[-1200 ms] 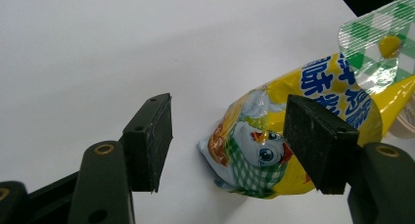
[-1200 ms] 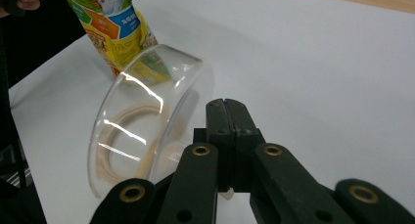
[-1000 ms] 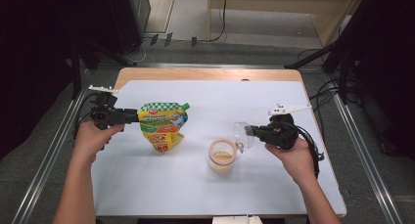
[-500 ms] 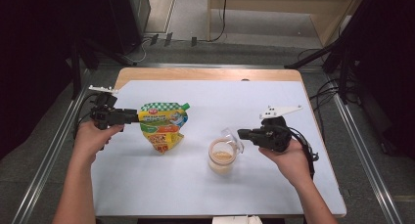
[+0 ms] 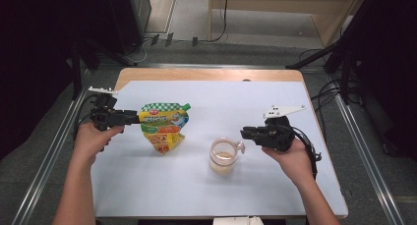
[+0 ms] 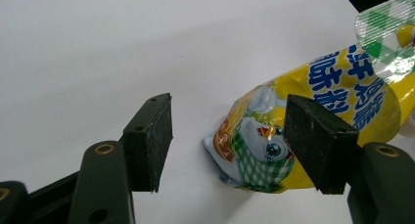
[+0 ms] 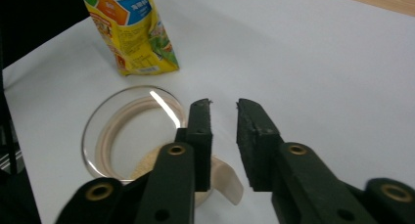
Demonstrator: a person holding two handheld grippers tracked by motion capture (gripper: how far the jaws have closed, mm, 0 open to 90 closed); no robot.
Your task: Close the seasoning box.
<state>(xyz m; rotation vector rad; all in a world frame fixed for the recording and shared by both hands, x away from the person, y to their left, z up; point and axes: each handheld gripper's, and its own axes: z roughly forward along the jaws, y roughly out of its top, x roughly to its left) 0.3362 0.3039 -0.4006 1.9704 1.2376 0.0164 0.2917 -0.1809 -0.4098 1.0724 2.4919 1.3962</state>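
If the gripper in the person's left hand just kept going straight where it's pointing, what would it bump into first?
Probably the yellow pouch: the left gripper points at it with open jaws, one pad already alongside it. How close exactly is hard to judge.

The left gripper (image 6: pixel 227 145) has its two black jaws standing apart, rising from six o'clock, with bare white table surface (image 6: pixel 122 43) between and beyond them. A yellow pouch (image 6: pixel 274 136) with green-checked print and blue characters lies toward three o'clock. Its lower corner sits in the gap, just beside the right-hand pad (image 6: pixel 313 141); whether they touch I cannot tell. The left-hand pad (image 6: pixel 149 141) stands clear of it.
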